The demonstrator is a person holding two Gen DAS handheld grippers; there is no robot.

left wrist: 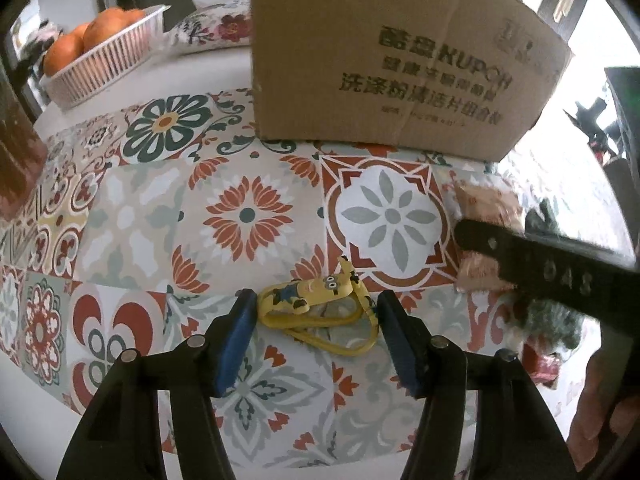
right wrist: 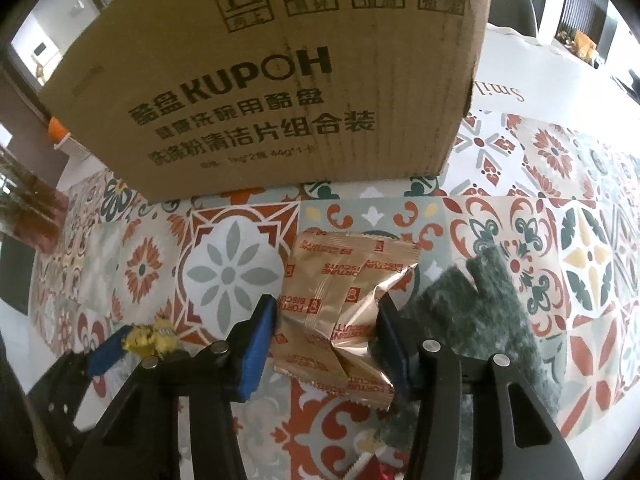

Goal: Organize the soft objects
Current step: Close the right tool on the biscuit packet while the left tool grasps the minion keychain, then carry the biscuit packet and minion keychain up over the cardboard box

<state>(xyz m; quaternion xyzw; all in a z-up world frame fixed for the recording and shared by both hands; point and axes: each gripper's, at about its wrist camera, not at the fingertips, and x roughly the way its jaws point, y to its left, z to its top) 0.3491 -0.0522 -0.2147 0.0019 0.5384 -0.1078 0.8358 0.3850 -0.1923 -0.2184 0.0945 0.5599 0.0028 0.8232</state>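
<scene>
A yellow Minion rubber toy with loop straps [left wrist: 316, 308] lies on the patterned tablecloth between the blue pads of my open left gripper [left wrist: 316, 312]. It also shows in the right wrist view [right wrist: 154, 336], at the far left beside the left gripper's blue pad. Gold Fortune Biscuits packets [right wrist: 340, 312] lie between the open fingers of my right gripper [right wrist: 326, 328], its right pad touching the packet edge. A dark green fuzzy cloth [right wrist: 480, 308] lies to the right of the packets. A brown KUPOH cardboard box [right wrist: 272, 76] stands behind; it also shows in the left wrist view [left wrist: 400, 52].
A white basket of oranges [left wrist: 100, 52] stands far left with a floral cushion [left wrist: 216, 26] behind it. A brown object [left wrist: 16, 152] sits at the left edge. The right gripper's black body [left wrist: 552, 268] crosses the left wrist view at right, over the packets [left wrist: 484, 208].
</scene>
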